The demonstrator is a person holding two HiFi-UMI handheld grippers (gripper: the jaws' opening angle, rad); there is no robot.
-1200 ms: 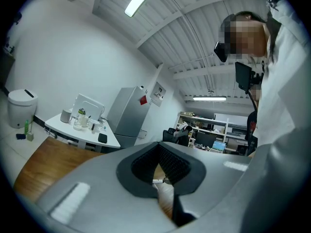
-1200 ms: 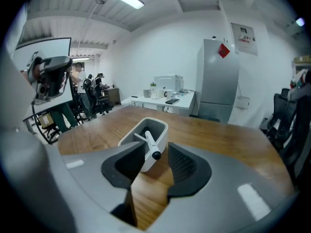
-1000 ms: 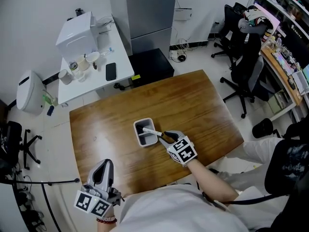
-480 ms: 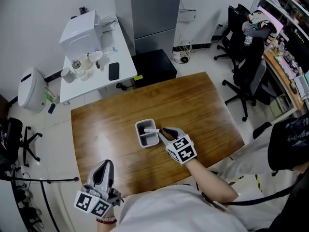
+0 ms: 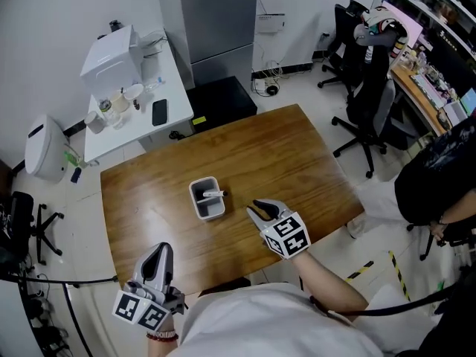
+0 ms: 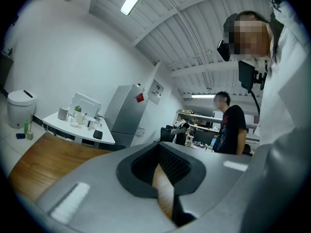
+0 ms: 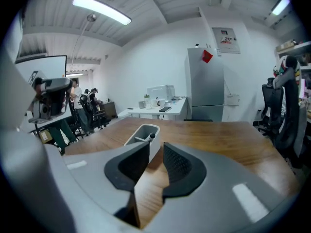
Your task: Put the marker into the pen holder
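Marker (image 5: 213, 194) rests in pen holder (image 5: 193, 197), so R gripper (image 5: 255, 207) at its 4 o'clock, jaws just been opening & empty, looks done w/ it; L gripper (image 5: 161, 249) idles at 7, tips pressed together.

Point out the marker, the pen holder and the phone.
marker (image 5: 214, 194): head view, middle of its white barrel.
pen holder (image 5: 193, 198): head view, left rim.
phone (image 5: 159, 112): head view, centre of its dark face.

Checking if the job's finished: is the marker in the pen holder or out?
In. The marker leans inside the pen holder, one end resting at its wall.
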